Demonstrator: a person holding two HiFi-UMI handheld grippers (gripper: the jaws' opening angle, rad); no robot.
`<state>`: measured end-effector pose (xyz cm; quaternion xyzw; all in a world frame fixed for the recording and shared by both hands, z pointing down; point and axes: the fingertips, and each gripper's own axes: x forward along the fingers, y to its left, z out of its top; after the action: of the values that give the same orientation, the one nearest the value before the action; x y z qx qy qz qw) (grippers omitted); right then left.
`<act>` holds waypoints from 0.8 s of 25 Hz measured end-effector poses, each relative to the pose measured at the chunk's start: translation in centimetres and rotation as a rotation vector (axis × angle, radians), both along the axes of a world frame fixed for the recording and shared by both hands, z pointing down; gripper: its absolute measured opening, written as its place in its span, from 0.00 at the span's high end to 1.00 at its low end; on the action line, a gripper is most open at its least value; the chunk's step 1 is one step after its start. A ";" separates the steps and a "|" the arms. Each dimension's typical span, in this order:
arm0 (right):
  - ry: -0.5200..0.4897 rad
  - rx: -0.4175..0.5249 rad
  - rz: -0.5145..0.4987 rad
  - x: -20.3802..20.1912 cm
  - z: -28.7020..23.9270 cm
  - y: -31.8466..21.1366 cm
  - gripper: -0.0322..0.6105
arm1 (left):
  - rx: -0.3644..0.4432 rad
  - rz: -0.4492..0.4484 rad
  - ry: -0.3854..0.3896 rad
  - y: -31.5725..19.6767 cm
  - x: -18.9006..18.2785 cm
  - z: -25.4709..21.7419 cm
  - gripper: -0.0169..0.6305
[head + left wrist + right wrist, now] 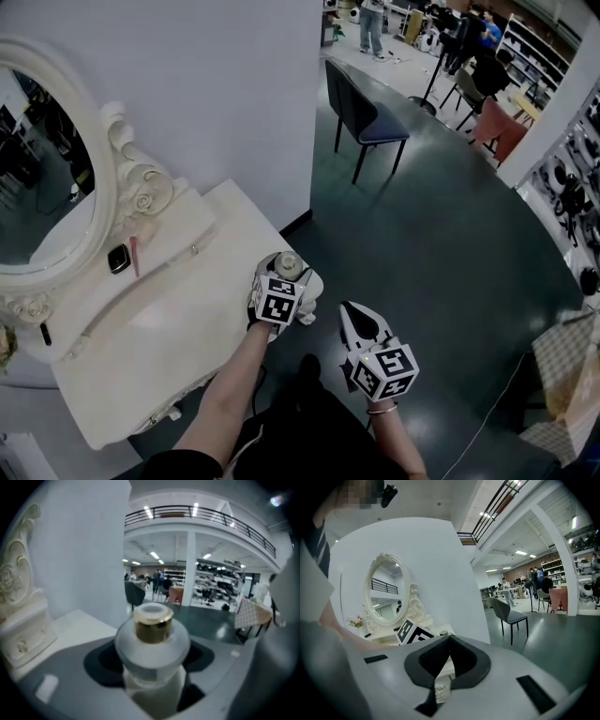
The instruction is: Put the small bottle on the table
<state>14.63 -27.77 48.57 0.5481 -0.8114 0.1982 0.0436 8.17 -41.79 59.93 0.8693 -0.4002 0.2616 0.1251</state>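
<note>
The small bottle (152,644), frosted with a gold cap, stood upright between the jaws of the left gripper (283,278), which were closed on its body. It was at the near right corner of the white table (187,328), and I could not tell if it touched the top. The right gripper (354,314) had its jaws together, holding nothing, just beside over the dark floor. An oval mirror (42,178) stood at the table's back.

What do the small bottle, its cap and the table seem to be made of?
The small bottle looks like frosted glass: its body is milky and translucent. The cap is gold and shiny, metal or plated plastic. The table is white and smooth, perhaps painted wood.
</note>
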 end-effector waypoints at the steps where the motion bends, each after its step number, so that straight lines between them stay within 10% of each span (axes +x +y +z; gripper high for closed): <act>1: 0.000 0.000 0.002 0.1 0.0 0.0 0.94 | 0.001 0.000 -0.002 -0.1 0.1 0.1 0.45; 20: -0.005 -0.013 -0.022 -0.4 0.5 0.5 0.94 | 0.031 -0.011 0.025 -0.5 0.0 0.0 0.45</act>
<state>14.22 -27.27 49.02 0.5383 -0.8162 0.2043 0.0476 8.20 -42.25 59.90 0.8722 -0.4074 0.2436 0.1180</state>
